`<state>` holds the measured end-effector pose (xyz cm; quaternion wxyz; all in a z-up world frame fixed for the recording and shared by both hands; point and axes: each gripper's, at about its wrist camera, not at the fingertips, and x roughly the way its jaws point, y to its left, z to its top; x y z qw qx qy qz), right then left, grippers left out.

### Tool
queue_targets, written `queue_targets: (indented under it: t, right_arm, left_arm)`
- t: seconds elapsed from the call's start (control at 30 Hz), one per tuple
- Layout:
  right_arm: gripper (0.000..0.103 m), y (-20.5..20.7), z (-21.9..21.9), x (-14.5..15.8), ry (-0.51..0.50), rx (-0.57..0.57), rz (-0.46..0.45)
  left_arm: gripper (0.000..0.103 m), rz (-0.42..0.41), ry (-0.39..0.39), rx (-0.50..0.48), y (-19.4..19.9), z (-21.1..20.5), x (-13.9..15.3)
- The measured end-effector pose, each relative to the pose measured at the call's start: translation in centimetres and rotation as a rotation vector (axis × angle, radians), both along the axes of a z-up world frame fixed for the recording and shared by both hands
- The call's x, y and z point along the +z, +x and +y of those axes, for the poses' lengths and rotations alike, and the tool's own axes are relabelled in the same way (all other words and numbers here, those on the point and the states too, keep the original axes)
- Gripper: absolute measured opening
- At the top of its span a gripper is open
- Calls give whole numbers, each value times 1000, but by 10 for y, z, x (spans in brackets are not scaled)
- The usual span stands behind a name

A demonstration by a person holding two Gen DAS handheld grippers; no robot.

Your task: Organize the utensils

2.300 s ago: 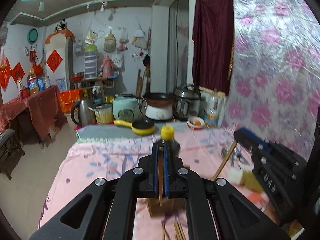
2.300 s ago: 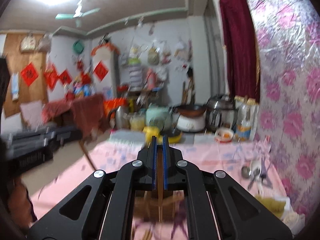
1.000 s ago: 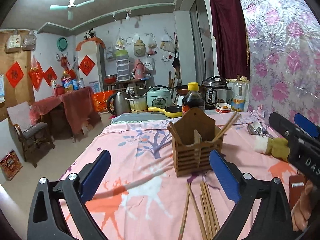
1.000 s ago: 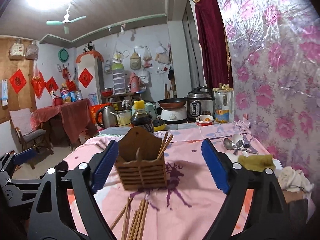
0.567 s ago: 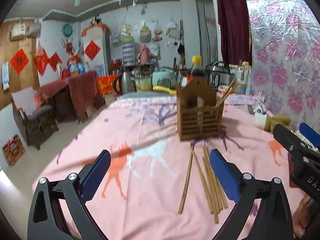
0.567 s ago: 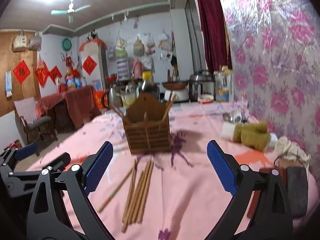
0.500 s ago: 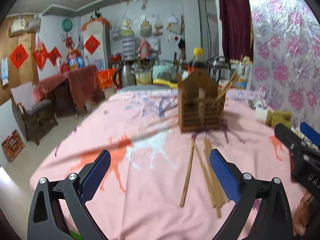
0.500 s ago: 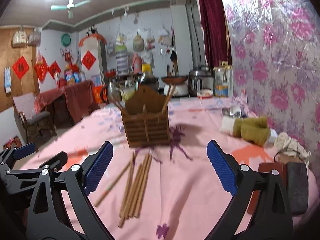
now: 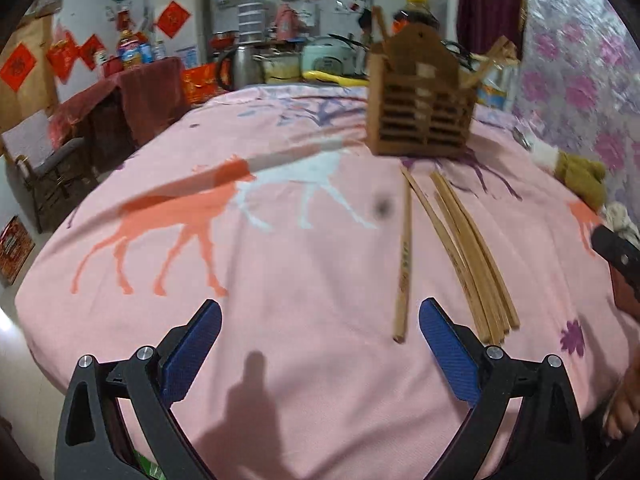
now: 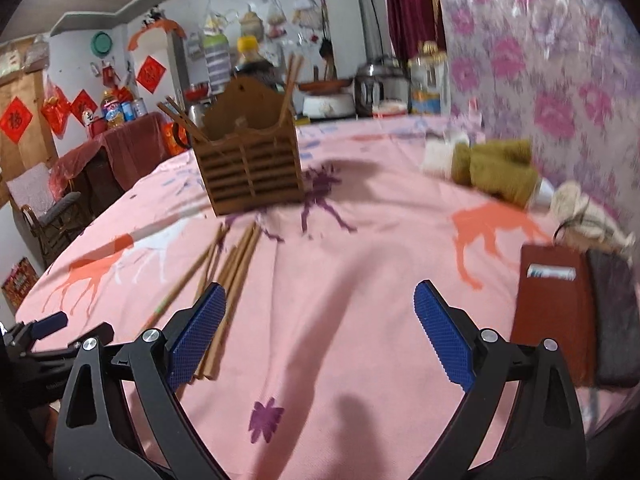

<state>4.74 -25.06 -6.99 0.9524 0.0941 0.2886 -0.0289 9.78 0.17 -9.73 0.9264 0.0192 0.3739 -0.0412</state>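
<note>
Pink animal-print cloth covers the worktop (image 9: 280, 320). We see loose chopsticks (image 9: 464, 248) lying flat just before the wooden holder (image 9: 420, 108), which has some standing inside. Our left tool (image 9: 320, 344) and right tool (image 10: 320, 320) are both spread wide, holding nothing.

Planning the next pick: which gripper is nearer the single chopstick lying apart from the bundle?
Left. The left gripper hangs open with the single chopstick ending just inside its right finger. The right gripper is open too, off to the bundle's far side.
</note>
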Motion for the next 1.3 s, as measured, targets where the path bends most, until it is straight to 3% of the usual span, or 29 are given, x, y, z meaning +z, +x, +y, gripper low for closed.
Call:
queue_targets:
  t: [0.23,0.33,0.53,0.6,0.63,0.83,0.97,1.13,1.3]
  right_arm:
    - [94,5,-6,-8,29,-16,27]
    - [94,6,-6,-10,34,-15,38]
    - [94,7,-5,-11,32,-13,42]
    - [94,7,-4,-11,26,-5,43]
    - [94,7,-2,-12,18,3,44]
    - [91,6,35,-22,-111,204,86]
    - [69,1,59,-28,-200,304,97]
    - [57,5,61,-38,-199,324,149]
    - [57,2,66,-40,-205,341,156]
  left_arm:
    - [97,38,24,-65,6,-15,-13]
    - [87,52,0,-81,12,-16,-15]
    - [48,60,18,-89,26,-28,-19]
    - [18,55,28,-86,28,-30,-19]
    - [11,56,34,-75,28,-29,-18]
    - [11,58,-15,-25,25,-6,-18]
    - [13,53,-59,-33,25,1,-18]
    - [12,47,-52,-38,24,-1,-18]
    - [15,42,-45,-44,23,-3,-19]
